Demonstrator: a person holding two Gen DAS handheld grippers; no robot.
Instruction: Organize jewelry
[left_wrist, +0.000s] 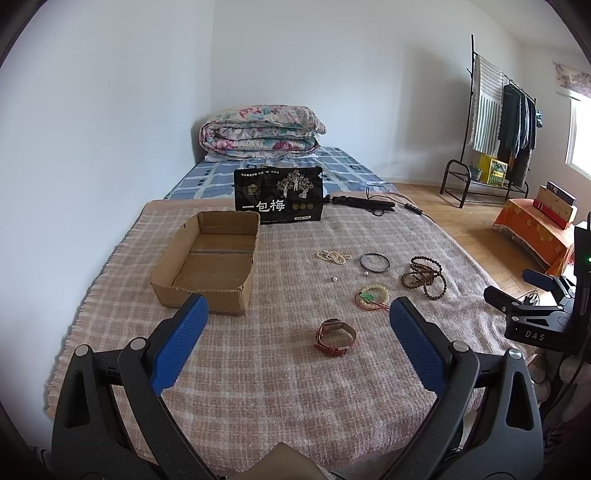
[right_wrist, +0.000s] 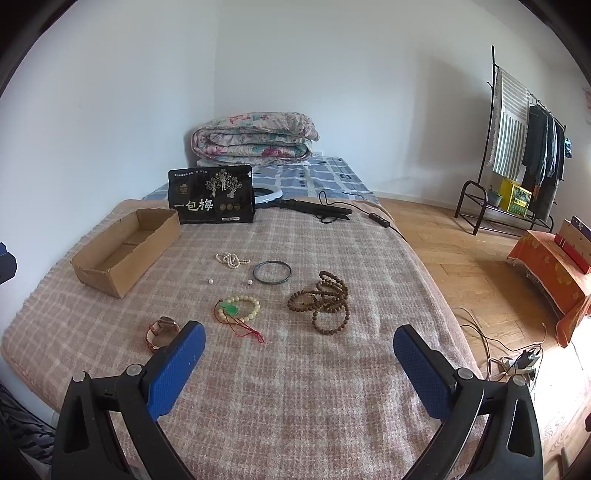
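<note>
Hovering both tools over the bed blanket (right_wrist: 332, 387) | left gripper (left_wrist: 297, 319) released, framing my nearest target, the red-strapped watch (left_wrist: 335, 336) | right gripper (right_wrist: 299, 347) released, empty | jewelry scattered beside empty cardboard box (left_wrist: 207, 262), presumably its destination

One cardboard box (left_wrist: 207, 258), one watch (left_wrist: 335, 336), three bead strings (right_wrist: 320, 304), one bangle (right_wrist: 272, 272), two loose pearls (right_wrist: 211, 281), one black pouch (left_wrist: 279, 195)

A folded floral quilt (left_wrist: 260, 129) sits at upper centre, a black snack bag (left_wrist: 279, 195) below it, a clothes rack (left_wrist: 502, 122) at upper right.
</note>
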